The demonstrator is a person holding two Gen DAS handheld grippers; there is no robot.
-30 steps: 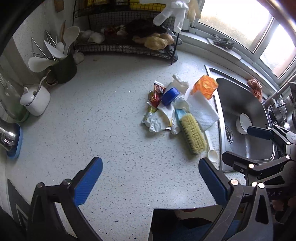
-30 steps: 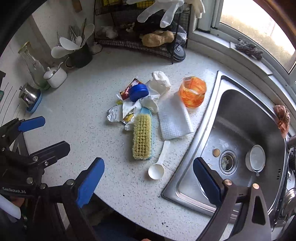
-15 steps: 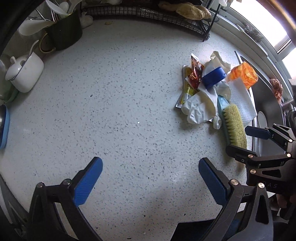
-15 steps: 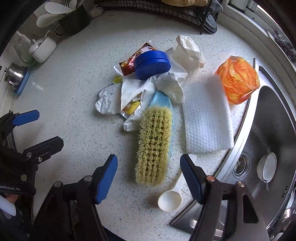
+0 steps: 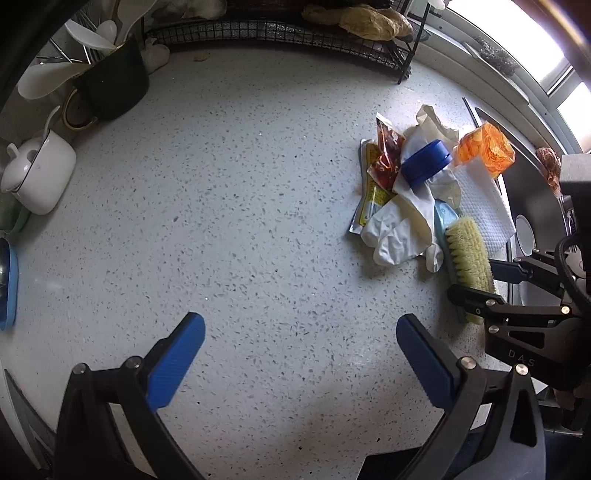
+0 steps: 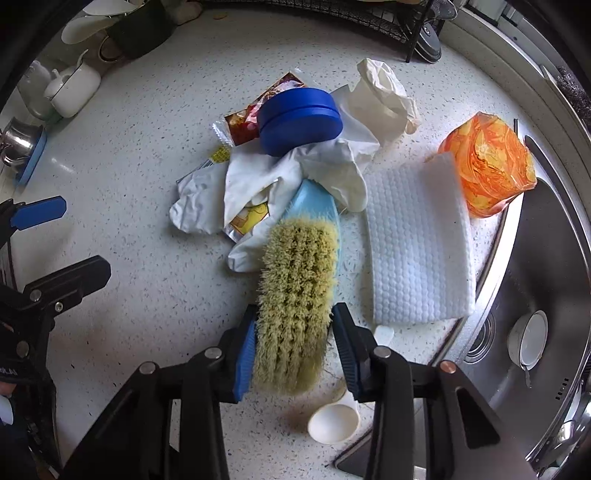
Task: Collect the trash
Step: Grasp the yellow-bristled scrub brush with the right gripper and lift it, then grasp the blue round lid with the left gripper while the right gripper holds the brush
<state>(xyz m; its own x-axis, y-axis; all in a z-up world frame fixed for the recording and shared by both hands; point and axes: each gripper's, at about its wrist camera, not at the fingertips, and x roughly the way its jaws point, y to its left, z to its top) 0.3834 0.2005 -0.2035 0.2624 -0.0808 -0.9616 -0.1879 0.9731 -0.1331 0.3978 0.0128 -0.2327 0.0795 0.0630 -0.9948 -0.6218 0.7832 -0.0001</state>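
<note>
A white lidded pot (image 5: pixel 38 173) stands at the left edge of the speckled counter (image 5: pixel 221 229), near a dark holder (image 5: pixel 112 83) full of white spoons and ladles. A black wire rack (image 5: pixel 280 35) runs along the back and holds some brownish lumps. In the steel sink (image 6: pixel 546 266) to the right lies a small white cup (image 6: pixel 527 339).

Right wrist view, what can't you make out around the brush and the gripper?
- White scoop: handle hidden behind the right gripper, whose jaws are closing around the brush.
- Whether the pads already press the bristles: too close to tell.
- Food wrappers: mostly covered by the blue tub and white gloves; print unreadable.
- Sink: cut off by the right edge.
</note>
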